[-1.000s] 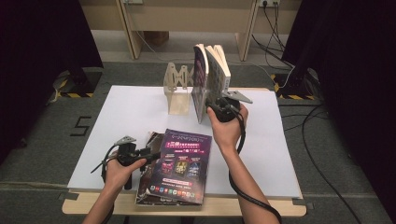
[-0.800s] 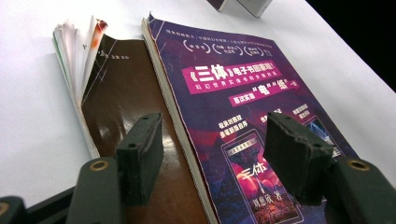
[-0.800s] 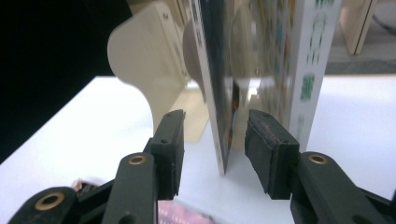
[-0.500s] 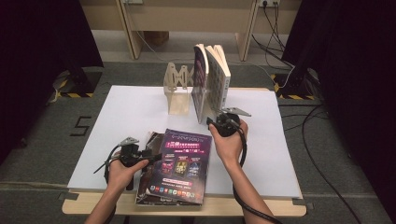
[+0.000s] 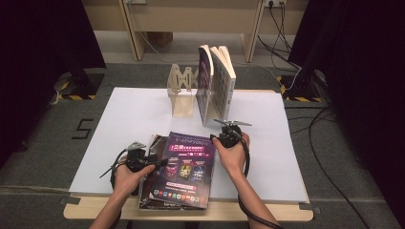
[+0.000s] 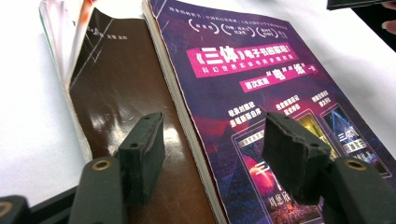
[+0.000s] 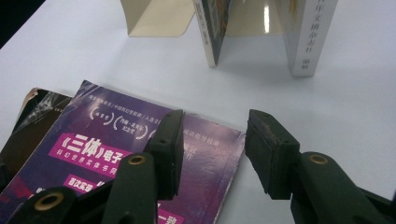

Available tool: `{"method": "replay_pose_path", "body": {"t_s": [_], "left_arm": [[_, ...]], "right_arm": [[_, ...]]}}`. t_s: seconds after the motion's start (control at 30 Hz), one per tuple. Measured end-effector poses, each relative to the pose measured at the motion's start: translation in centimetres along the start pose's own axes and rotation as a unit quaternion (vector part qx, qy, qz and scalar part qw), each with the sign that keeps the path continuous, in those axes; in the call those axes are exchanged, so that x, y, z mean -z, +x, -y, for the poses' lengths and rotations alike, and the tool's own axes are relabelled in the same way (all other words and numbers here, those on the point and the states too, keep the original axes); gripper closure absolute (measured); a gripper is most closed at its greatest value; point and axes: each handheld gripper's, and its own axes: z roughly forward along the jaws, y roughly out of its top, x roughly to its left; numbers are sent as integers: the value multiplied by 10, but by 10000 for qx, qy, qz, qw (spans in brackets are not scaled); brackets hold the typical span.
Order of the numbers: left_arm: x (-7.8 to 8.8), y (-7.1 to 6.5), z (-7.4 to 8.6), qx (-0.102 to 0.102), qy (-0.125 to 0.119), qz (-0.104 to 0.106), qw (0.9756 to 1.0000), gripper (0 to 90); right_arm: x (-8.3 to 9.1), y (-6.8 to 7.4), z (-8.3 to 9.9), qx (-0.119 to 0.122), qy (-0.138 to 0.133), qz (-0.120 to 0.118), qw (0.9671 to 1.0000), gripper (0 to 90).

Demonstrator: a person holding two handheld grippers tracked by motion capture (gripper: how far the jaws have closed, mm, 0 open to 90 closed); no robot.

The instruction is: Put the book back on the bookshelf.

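white table sheet [image 5: 129, 119] over a wooden table edge [image 5: 143, 212]. beige bookend stand [image 5: 182, 93] upright at the far side. two books [image 5: 217, 83] standing on end just right of it, fanned apart at the top. cables [image 5: 286, 28] on the floor beyond.

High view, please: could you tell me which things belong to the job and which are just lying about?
In the job: purple book, brown book under it, bookend, standing books, both open grippers.
Lying about: cables on the floor.
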Motion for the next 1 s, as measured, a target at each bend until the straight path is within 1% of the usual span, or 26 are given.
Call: {"method": "replay_pose_path", "body": {"t_s": [0.13,0.2,0.27,0.33,0.37,0.47,0.5,0.53,0.57,0.6,0.7,0.73,1.0], "left_arm": [[-1,0,1,-11,36,46,10000,402],[-2,-1,1,-6,41,55,10000,422],[-2,-1,1,-8,42,70,10000,431],[-2,-1,1,-6,67,67,10000,434],[-2,0,1,0,59,84,9999,435],[-2,0,1,-5,62,85,9999,435],[-2,0,1,-11,78,77,9999,434],[-2,-1,1,-11,84,84,9999,434],[-2,-1,1,-14,91,92,9999,434],[-2,-1,1,-10,95,101,9999,434],[-2,-1,1,-26,96,114,9999,434],[-2,-1,1,-22,92,110,9999,434],[-2,-2,1,-35,105,132,9999,434]], "right_arm": [[-7,-4,1,-109,164,2,9998,565],[-12,-7,2,-107,237,32,9997,564],[-15,-8,1,-265,343,-56,9990,563],[-18,-10,0,-237,401,-37,9989,561],[-20,-11,0,-277,430,-74,9987,556],[-24,-13,-1,-244,481,-7,9985,548],[-25,-14,-1,-269,515,-39,9983,548],[-27,-15,-2,-234,516,-32,9984,547],[-28,-14,-2,-246,541,-18,9982,547],[-29,-15,-2,-209,539,-21,9983,547],[-33,-13,-3,-258,613,-11,9978,544],[-34,-14,-3,-238,624,-8,9978,544],[-38,-11,-4,-220,620,-29,9978,541]]}}
